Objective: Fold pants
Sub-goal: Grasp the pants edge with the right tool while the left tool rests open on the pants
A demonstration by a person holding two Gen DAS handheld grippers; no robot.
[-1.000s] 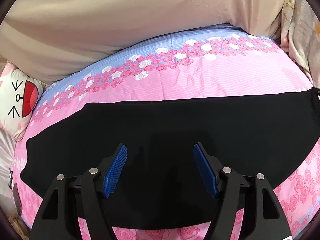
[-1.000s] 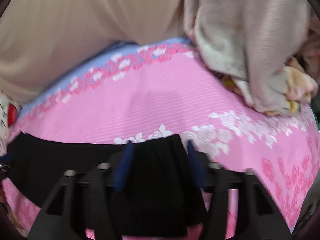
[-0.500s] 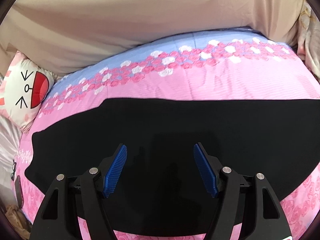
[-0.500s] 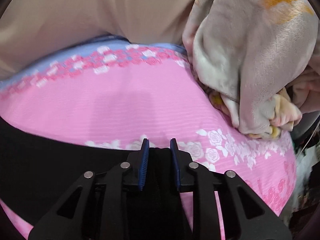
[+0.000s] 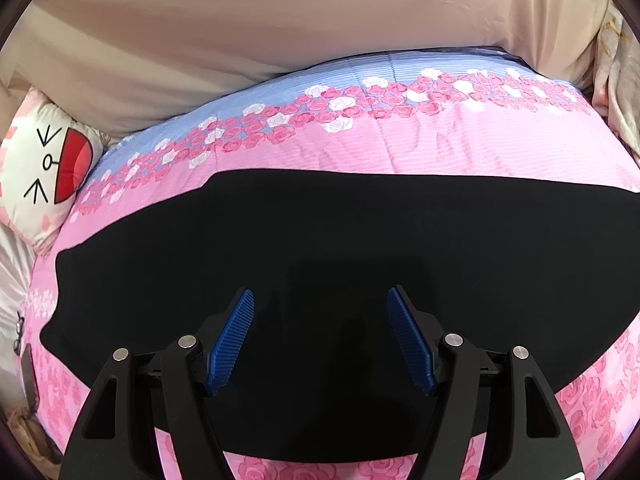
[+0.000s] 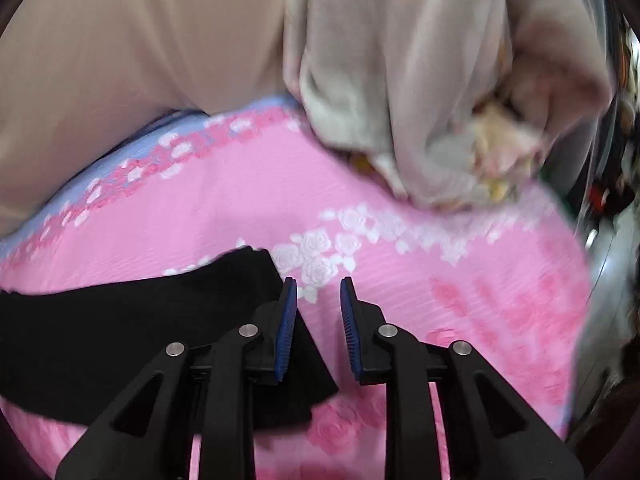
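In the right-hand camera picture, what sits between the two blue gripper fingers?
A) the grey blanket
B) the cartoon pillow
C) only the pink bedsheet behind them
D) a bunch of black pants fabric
C: the right gripper shows only pink bedsheet in its gap; the black pants lie left of it.

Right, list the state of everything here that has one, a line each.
pants: laid out flat and long on the bedspread.
left gripper: jaws wide open, empty, above the pants.
right gripper: jaws narrowly apart, just been closing, nothing between them, beside the pants' end.
bedspread: spread out, lightly creased.
blanket: bunched in a heap.
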